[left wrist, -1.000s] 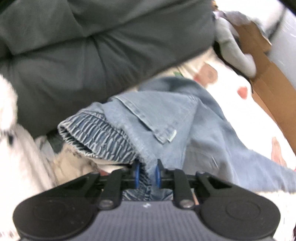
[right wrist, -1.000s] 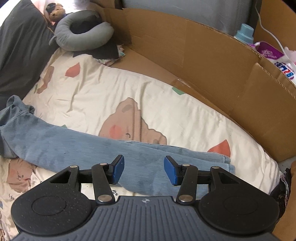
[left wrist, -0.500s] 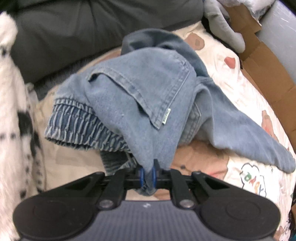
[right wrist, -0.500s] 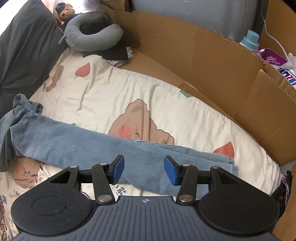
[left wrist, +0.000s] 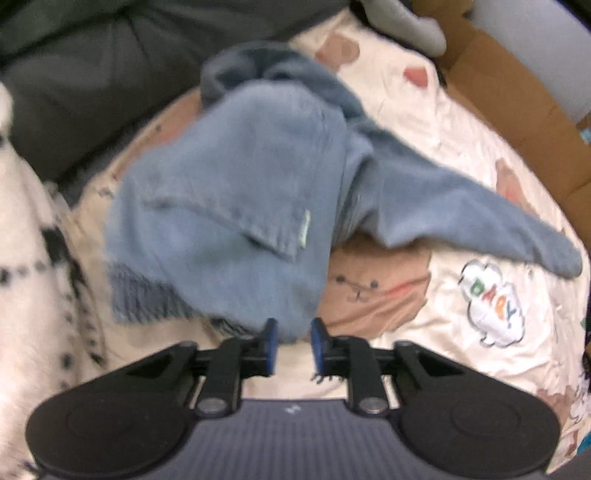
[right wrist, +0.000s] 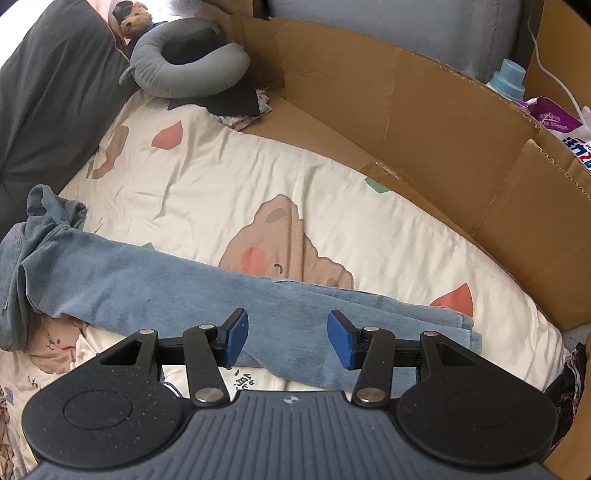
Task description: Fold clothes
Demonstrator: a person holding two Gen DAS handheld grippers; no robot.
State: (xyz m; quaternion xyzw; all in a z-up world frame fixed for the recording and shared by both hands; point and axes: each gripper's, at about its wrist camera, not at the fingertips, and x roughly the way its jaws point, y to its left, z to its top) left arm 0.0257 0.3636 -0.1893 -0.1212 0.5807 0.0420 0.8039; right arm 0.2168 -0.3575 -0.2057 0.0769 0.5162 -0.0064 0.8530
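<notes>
Jaws on both tools stand parted: the left gripper (left wrist: 291, 345), which pinched denim at the waist half a second ago, has let go, with cloth now lying loose just beyond its blue pads; the right gripper (right wrist: 287, 339) remains wide apart and holds nothing above the leg end. That release suggests the waist section has been laid down, so one fold stage may be closing, though the blurred left view leaves the exact lay uncertain. Largest item: one printed bedsheet (right wrist: 207, 177) spanning the scene, with one cardboard barrier (right wrist: 424, 122) along its far and right side. One dark pillow (right wrist: 48, 96) lies at far left. One pair of jeans (left wrist: 236, 206) rests on the sheet, waist bunched at left, legs together running rightward to the hems near the right gripper. One grey neck pillow (right wrist: 184, 70) sits at the far end, one small teddy bear (right wrist: 133, 20) beside it, and one blue-capped bottle (right wrist: 508, 77) stands behind the cardboard.
</notes>
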